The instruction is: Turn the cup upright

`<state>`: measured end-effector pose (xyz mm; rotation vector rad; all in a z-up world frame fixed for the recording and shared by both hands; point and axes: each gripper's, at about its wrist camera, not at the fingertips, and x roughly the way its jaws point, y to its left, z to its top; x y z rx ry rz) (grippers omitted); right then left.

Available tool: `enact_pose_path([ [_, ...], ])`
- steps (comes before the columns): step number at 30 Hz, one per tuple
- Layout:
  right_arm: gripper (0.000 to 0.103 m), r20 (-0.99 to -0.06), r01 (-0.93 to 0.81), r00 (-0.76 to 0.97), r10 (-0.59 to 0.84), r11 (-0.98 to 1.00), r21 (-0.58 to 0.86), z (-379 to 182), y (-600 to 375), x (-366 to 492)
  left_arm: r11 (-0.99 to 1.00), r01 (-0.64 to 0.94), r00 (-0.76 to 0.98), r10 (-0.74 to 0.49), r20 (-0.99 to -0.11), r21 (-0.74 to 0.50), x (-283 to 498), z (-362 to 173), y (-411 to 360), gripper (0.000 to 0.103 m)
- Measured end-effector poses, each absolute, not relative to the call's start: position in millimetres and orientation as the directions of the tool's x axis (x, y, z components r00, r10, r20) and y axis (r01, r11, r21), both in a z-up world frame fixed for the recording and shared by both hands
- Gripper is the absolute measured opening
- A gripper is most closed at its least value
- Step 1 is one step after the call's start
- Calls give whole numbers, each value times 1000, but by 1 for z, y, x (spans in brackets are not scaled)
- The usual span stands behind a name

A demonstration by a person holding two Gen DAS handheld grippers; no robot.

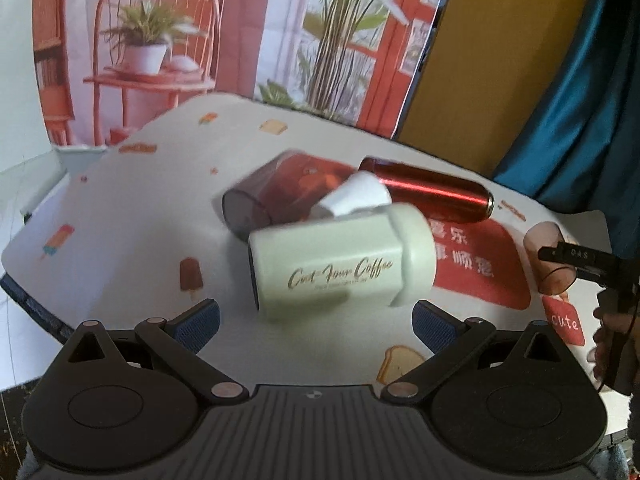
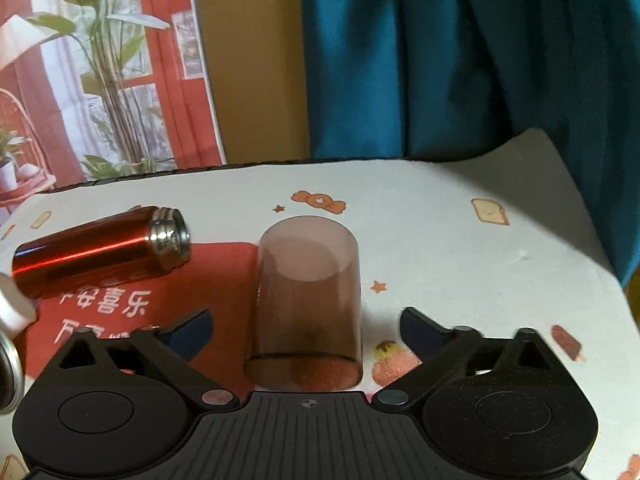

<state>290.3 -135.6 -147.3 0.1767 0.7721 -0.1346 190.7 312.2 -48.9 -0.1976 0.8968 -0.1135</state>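
Cup inverted — between spread jaws

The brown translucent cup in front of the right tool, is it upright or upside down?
Upside down: the brown cup stands on its open rim, with the closed base on top.

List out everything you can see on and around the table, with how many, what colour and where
Pale green coffee cup: one, lying on its side, just ahead of the left gripper.
Smoky tumbler: one, dark tinted clear, on its side behind the green cup.
White paper cup: one, tipped over between the tumbler and the flask.
Red metal flask: one, lidless, lying on the red mat.
Brown tumbler: one, translucent, standing mouth down ahead of the right gripper.
Red mat: one, white lettering, on the tablecloth.
Tablecloth: one, white with snack prints.
Poster backdrop: one, orange, behind the table.
Curtain: one, teal, at the back.
Left gripper: open.
Right gripper: open.
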Motion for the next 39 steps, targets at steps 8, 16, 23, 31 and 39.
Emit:
enact_pose_path([
  [8, 61, -730, 164, 683, 29, 968, 192, -155, -134, 274, 985, 44, 606, -160, -779, -168, 184, -53, 310, 103],
  [16, 61, -742, 100, 648, 171, 947, 306, -150, -97, 211, 987, 22, 572, -143, -807, -159, 180, -61, 312, 103],
  [23, 61, -751, 17, 592, 292, 927, 374, -145, -41, 180, 986, 27, 570, -149, -808, -163, 172, -60, 312, 103],
  [31, 61, -748, -51, 543, 383, 904, 425, -141, 10, 179, 980, -14, 596, -153, -788, -201, 164, -53, 324, 103],
  [39, 63, -723, -124, 512, 464, 873, 472, -139, 28, 174, 974, -18, 606, -168, -777, -224, 162, -51, 326, 103],
])
